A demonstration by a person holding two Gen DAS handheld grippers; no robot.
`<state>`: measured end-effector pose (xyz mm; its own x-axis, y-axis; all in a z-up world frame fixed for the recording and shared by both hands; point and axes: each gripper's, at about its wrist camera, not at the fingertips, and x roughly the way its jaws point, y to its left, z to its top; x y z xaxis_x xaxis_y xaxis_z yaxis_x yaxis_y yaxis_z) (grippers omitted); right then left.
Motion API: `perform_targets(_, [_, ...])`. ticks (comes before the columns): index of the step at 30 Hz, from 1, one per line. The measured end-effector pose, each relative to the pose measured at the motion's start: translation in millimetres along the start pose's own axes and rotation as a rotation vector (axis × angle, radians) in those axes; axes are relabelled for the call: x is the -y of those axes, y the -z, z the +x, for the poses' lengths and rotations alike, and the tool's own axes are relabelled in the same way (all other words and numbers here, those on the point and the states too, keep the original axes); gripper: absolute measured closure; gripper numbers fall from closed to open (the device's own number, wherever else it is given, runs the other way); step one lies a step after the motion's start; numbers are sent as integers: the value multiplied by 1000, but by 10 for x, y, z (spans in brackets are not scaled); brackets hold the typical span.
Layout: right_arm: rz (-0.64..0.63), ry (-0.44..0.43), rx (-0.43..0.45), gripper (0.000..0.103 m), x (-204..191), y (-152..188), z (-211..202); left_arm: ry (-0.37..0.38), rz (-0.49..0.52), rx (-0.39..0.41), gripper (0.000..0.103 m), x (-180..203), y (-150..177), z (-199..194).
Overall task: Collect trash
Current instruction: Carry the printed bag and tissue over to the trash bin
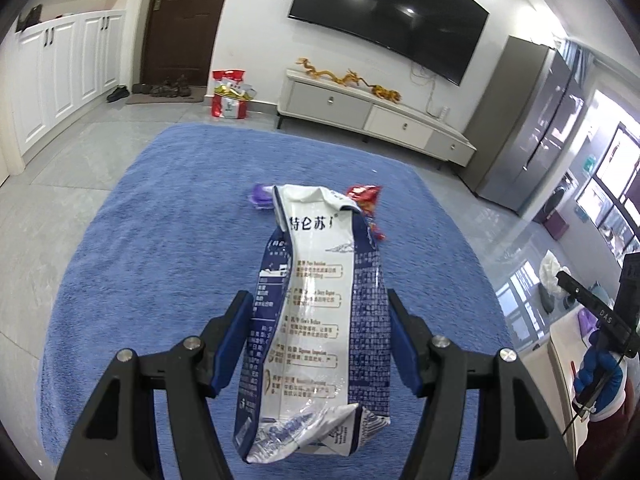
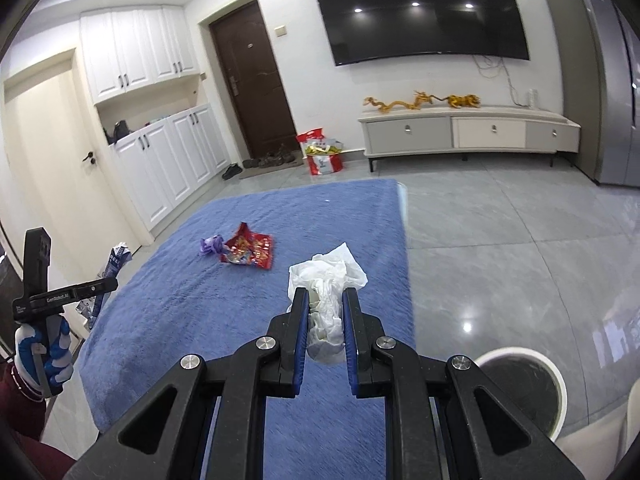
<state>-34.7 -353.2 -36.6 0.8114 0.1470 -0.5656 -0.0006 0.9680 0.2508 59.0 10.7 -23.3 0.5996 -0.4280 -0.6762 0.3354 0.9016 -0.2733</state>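
My left gripper (image 1: 320,300) is shut on a crumpled blue-and-white milk carton (image 1: 320,320), held lengthwise above the blue rug (image 1: 160,240). In the right wrist view that carton (image 2: 116,264) shows at the far left beside the gloved hand (image 2: 44,348). My right gripper (image 2: 326,296) is shut on a crumpled white tissue wad (image 2: 328,280), also lifted over the rug (image 2: 200,300). A red snack wrapper (image 2: 250,252) and a small purple wrapper (image 2: 211,245) lie on the rug; in the left wrist view the red wrapper (image 1: 366,196) and the purple wrapper (image 1: 260,196) peek out behind the carton.
A white round trash bin (image 2: 524,388) with a dark inside stands on the grey tile floor at lower right of the right wrist view. A TV cabinet (image 2: 468,130), a grey fridge (image 1: 528,136), white cupboards (image 2: 168,160) and a red bag (image 2: 322,154) line the walls.
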Motion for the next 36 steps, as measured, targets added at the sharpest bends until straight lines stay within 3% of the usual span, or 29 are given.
perform_targets(9, [103, 38, 41, 87, 490, 226, -245, 42, 88, -59, 41, 575, -57, 223])
perform_targets(18, [228, 93, 49, 86, 1053, 546, -342, 145, 250, -159, 41, 1540, -65, 703])
perform_targets(24, [314, 161, 20, 86, 1444, 793, -352, 238, 356, -238, 41, 2318, 20, 1153])
perform_targets(30, [392, 207, -17, 85, 1829, 1010, -270, 319, 395, -341, 41, 3029, 148, 1632])
perform_targets(36, [465, 235, -52, 84, 2213, 1175, -71, 340, 432, -436, 40, 3632, 316, 2189])
